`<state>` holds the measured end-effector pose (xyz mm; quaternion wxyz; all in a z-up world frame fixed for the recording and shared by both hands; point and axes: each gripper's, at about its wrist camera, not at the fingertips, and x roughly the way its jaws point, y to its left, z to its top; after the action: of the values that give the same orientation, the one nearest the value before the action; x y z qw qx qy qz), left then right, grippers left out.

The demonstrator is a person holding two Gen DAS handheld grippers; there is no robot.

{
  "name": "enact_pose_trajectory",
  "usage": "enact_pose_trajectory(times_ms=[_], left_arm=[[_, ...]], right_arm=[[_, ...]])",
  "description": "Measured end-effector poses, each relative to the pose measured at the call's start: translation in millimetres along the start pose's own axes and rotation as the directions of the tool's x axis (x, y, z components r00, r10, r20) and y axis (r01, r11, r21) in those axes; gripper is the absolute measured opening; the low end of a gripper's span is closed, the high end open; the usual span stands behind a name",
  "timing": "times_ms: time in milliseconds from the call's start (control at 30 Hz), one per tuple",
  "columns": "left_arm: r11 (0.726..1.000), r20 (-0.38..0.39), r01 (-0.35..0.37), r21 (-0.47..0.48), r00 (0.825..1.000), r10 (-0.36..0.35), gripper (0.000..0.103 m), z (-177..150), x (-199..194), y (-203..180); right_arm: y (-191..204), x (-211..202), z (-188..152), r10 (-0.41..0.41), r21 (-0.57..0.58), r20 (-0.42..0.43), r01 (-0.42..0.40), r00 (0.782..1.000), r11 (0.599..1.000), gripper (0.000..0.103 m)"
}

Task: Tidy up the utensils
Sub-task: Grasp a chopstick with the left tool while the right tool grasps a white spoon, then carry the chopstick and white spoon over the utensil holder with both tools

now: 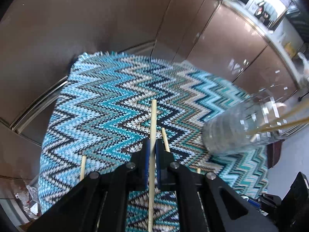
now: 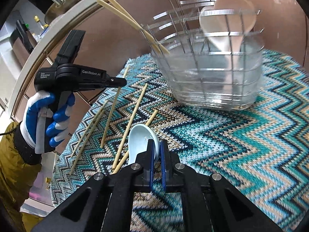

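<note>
My left gripper (image 1: 152, 143) is shut on a wooden chopstick (image 1: 153, 119) that runs up between its blue pads, lifted above the zigzag cloth (image 1: 108, 96). In the right wrist view the same left gripper (image 2: 123, 82), held by a blue-gloved hand (image 2: 48, 119), hangs that chopstick (image 2: 111, 116) tip down. My right gripper (image 2: 157, 145) is shut on the rim of a pale ceramic spoon (image 2: 140, 141). Several loose chopsticks (image 2: 133, 116) lie on the cloth beside the spoon. A clear utensil basket (image 2: 212, 81) holds chopsticks (image 2: 123, 13) and a rice paddle (image 2: 227, 19).
The basket (image 1: 241, 129) stands at the right of the left wrist view, with chopsticks (image 1: 280, 125) sticking out. Two more chopsticks (image 1: 83, 167) (image 1: 165, 139) lie beside my left gripper. Brown cabinet doors (image 1: 222, 38) stand behind the table. A pot lid (image 2: 67, 2) sits on the counter.
</note>
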<state>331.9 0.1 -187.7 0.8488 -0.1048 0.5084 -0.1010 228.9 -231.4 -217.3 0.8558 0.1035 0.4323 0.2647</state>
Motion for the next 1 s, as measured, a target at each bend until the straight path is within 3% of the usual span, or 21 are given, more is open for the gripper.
enact_pose_trajectory(times_ms=[433, 1000], left_arm=[[1.000, 0.173, 0.017, -0.006, 0.985, -0.016, 0.005, -39.7, -90.9, 2.4], [0.997, 0.280, 0.067, -0.030, 0.958, -0.056, 0.005, -94.5, -163.0, 15.3]], right_arm=[[34.5, -70.6, -33.6, -0.078, -0.010, 0.105, 0.079, 0.991, 0.997, 0.006], [86.1, -156.1, -81.8, -0.172, -0.012, 0.236, 0.180, 0.956, 0.984, 0.006]])
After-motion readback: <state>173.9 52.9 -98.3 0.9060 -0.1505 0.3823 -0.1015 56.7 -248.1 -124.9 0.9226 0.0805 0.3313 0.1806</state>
